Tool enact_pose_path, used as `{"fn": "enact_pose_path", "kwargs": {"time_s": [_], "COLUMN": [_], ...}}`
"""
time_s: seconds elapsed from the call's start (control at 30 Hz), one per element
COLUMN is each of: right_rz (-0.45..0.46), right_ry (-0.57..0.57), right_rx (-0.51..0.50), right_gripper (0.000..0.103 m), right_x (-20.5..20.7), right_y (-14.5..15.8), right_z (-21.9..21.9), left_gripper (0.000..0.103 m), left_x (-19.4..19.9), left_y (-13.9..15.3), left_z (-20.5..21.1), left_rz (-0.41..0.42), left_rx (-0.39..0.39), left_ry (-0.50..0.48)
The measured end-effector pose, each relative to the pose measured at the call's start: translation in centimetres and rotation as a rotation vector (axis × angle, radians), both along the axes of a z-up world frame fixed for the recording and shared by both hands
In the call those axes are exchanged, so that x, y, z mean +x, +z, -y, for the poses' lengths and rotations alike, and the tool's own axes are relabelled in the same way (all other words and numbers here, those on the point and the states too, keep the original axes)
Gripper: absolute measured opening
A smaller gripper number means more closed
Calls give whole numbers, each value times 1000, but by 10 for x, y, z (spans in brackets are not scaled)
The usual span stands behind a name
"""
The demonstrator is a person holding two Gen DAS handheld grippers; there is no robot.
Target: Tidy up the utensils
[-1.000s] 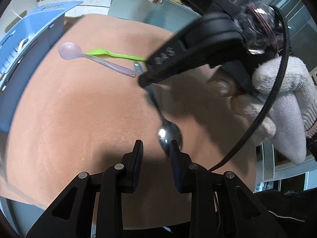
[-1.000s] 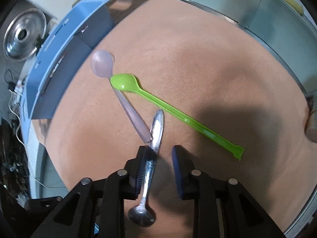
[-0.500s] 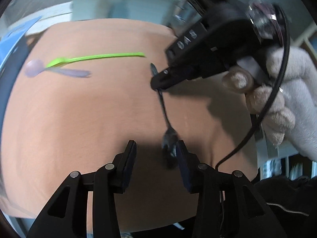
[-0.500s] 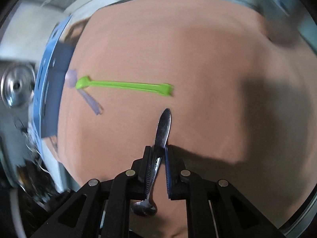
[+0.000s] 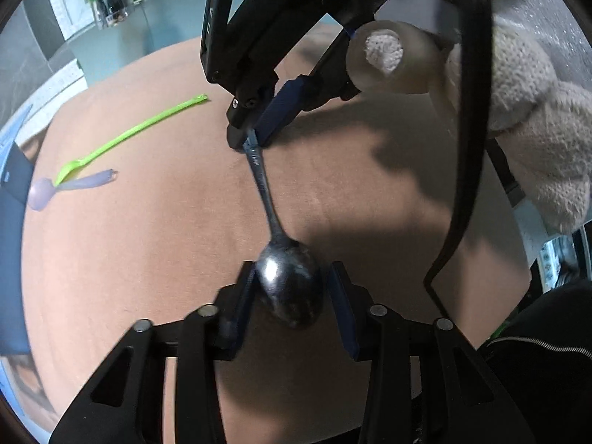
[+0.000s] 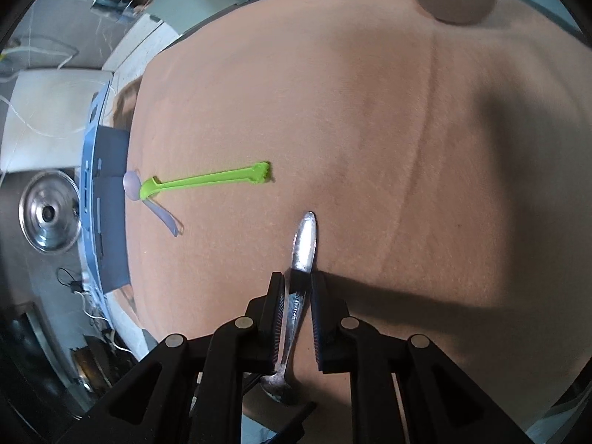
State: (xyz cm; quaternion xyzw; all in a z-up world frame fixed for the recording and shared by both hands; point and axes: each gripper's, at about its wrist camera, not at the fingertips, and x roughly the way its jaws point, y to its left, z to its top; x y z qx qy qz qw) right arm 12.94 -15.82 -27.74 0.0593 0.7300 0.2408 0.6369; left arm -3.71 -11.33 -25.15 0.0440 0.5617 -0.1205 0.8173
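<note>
A metal spoon (image 5: pixel 286 281) hangs above the orange mat (image 5: pixel 148 259), held by its handle in my right gripper (image 6: pixel 298 285), which is shut on it; the handle tip (image 6: pixel 305 236) sticks out past the fingers. The right gripper also shows in the left wrist view (image 5: pixel 248 137). My left gripper (image 5: pixel 292 277) is open, its fingers on either side of the spoon's bowl. A green plastic spoon (image 6: pixel 207 179) and a pale purple spoon (image 6: pixel 155 207) lie crossed on the mat at the left, also in the left wrist view (image 5: pixel 125 137) (image 5: pixel 74 187).
A blue utensil organizer (image 6: pixel 98 222) stands at the mat's left edge. A steel lid (image 6: pixel 50 214) lies beyond it. A faucet (image 5: pixel 111 0) and sink edge are at the back. A gloved hand (image 5: pixel 536 129) holds the right gripper.
My right gripper closed on the metal spoon's handle and lifted it off the mat. My left gripper moved in so its open fingers flank the spoon's bowl.
</note>
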Motion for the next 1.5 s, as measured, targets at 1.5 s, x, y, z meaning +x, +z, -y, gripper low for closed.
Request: {"fn": "enact_pose_path", "kwargs": {"time_s": [1.5], "right_rz": [127], "right_ry": [48], "right_rx": [198], "right_gripper": [10], "right_x": [5], "right_y": [83], "right_z": [-209], "left_gripper": [33], "left_x": [-23], "left_y": [76], "left_z": [-233], "left_rz": [151], "left_rx": [15], "left_ry": [114]}}
